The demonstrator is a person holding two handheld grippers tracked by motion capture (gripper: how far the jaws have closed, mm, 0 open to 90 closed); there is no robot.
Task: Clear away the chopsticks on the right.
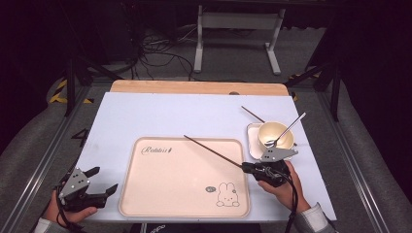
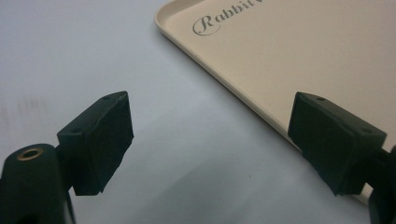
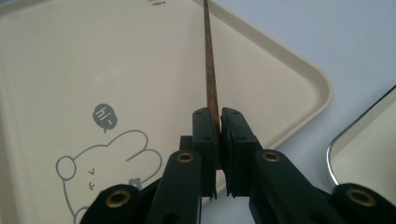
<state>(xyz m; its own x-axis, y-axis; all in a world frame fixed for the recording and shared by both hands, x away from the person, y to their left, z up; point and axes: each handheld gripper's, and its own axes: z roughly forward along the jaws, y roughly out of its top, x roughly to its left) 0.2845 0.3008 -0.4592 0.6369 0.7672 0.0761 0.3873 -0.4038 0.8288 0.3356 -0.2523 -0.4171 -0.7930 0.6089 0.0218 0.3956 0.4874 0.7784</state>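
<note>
Right tool (image 3: 218, 140) is sitting nearest the lens, clenching the thick end of a dark chopstick (image 3: 211, 79) between its pads. Going big to small:

- Worktop (image 1: 145, 111): carrying everything under a pale sheet.
- Rabbit tray (image 1: 165, 179): lying flat at the near centre, bare inside.
- Small square dish (image 1: 251, 141): sitting just right of the tray, holding a cream bowl (image 1: 272, 132) with a spoon (image 1: 286, 130) leaning in it.
- Second chopstick (image 1: 252, 114): lying behind the dish, partly hidden by it.
- Held chopstick: reaching up-left over the tray, tip (image 1: 185, 136) near the far rim; I can't tell if the tip is touching.

Left tool (image 1: 90, 187) is idling released, jaws wide, nothing between them, just left of the tray edge (image 2: 224, 88).

Judgement: the step is laying the chopstick on the tray. Doing it well means lowering it level, keeping it off the rim and letting the tip settle before letting go, so it isn't rolling. Keep the wrist clear of the spoon handle.
</note>
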